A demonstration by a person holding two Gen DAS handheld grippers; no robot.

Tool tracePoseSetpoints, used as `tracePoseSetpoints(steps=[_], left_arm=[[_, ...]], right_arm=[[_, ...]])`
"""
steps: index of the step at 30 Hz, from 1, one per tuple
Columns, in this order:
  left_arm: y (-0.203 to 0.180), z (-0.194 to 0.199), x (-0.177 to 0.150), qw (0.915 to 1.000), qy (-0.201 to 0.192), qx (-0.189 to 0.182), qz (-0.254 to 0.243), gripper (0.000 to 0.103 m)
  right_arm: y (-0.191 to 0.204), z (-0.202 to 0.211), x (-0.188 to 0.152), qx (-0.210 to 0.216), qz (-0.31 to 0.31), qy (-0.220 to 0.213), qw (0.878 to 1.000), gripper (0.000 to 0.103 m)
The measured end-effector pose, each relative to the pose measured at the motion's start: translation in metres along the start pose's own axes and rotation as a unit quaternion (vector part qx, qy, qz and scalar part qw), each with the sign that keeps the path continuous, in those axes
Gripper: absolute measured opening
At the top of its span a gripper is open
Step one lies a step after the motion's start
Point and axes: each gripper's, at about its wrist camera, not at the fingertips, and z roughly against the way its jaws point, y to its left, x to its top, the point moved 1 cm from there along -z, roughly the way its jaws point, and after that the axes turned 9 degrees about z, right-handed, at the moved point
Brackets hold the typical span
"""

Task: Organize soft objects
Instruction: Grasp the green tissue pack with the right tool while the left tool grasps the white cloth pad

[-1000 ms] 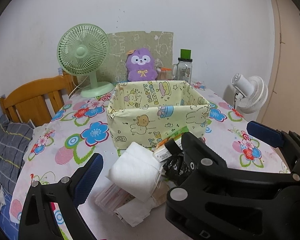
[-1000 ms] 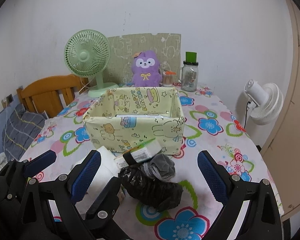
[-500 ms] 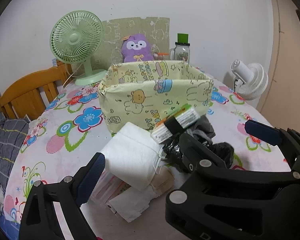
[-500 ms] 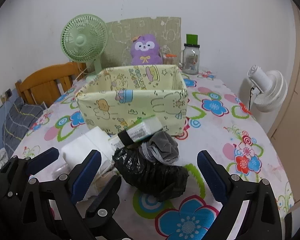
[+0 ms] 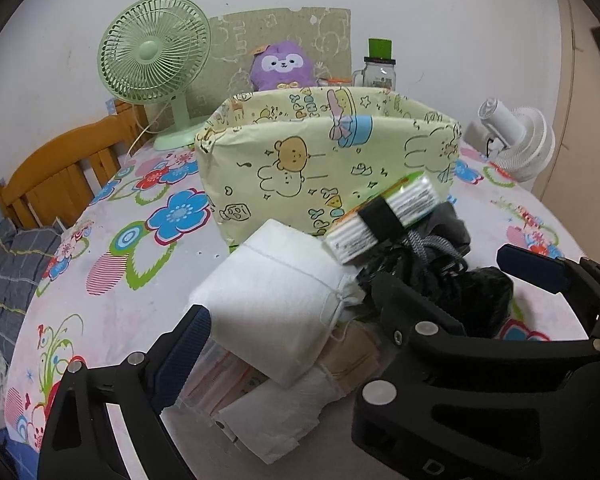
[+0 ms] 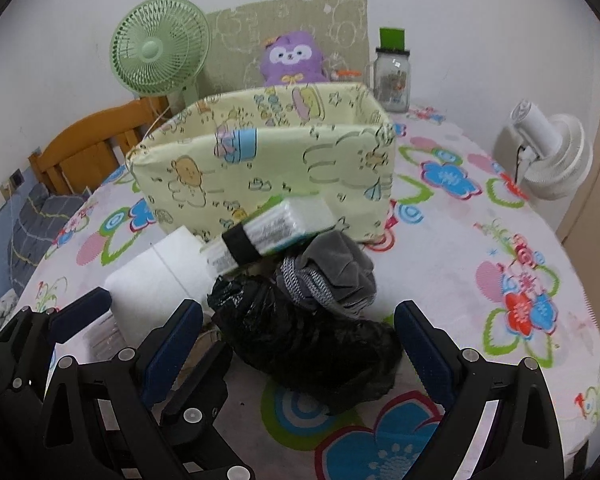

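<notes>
A pile of soft items lies in front of a yellow cartoon-print fabric box (image 5: 324, 160) (image 6: 268, 168). The pile holds a folded white cloth (image 5: 276, 300) (image 6: 156, 280), a wrapped tissue pack (image 5: 384, 216) (image 6: 272, 232), a grey sock bundle (image 6: 332, 276) and a crumpled black plastic bag (image 6: 312, 344) (image 5: 480, 300). My left gripper (image 5: 352, 292) is open, its fingers either side of the pile, with the white cloth at the left finger. My right gripper (image 6: 300, 344) is open, its fingers either side of the black bag. The right gripper's body fills the lower right of the left wrist view.
A green desk fan (image 5: 156, 64) (image 6: 160, 44), a purple plush (image 6: 294, 58) and a glass jar with green lid (image 6: 392, 76) stand behind the box. A white fan (image 6: 548, 156) stands at the table's right. A wooden headboard (image 5: 60, 176) lies left of the flowered tablecloth (image 6: 480, 240).
Both grippers have moved forward and down toward the pile, so the box and the items look larger and nearer. Both stay open.
</notes>
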Motion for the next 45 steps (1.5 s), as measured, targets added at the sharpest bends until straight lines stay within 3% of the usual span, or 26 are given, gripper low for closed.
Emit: tracePoseSetpoints(steps=[6, 12, 15, 19, 38, 40, 42, 45], left_arm=[[-0.002, -0.004, -0.002, 0.9999, 0.004, 0.009, -0.007, 0.096], [-0.001, -0.004, 0.000, 0.9999, 0.010, -0.008, -0.001, 0.098], [0.001, -0.004, 0.002, 1.0000, 0.006, -0.003, 0.005, 0.098], [0.002, -0.002, 0.005, 0.9999, 0.003, -0.006, 0.009, 0.098], [0.007, -0.023, 0.012, 0.9998, 0.018, 0.002, 0.003, 0.098], [0.007, -0.027, 0.012, 0.9997, 0.026, -0.001, 0.004, 0.093], [0.007, -0.030, 0.011, 0.9994, 0.033, -0.005, 0.006, 0.071], [0.008, -0.031, 0.010, 0.9994, 0.035, -0.001, 0.003, 0.058]], right_arm=[[0.001, -0.007, -0.002, 0.017, 0.002, 0.017, 1.000, 0.079], [0.004, -0.001, -0.001, 0.031, 0.010, 0.008, 0.999, 0.050], [0.006, 0.000, 0.002, 0.026, 0.008, 0.009, 1.000, 0.026], [0.009, 0.005, 0.005, 0.028, 0.016, 0.001, 0.999, 0.015], [0.012, -0.002, 0.009, 0.043, 0.010, 0.003, 0.999, 0.010], [0.011, -0.005, 0.009, 0.045, 0.008, 0.006, 0.999, 0.010], [0.011, -0.007, 0.009, 0.048, 0.007, 0.009, 0.999, 0.010], [0.012, -0.009, 0.009, 0.052, 0.007, 0.013, 0.999, 0.010]])
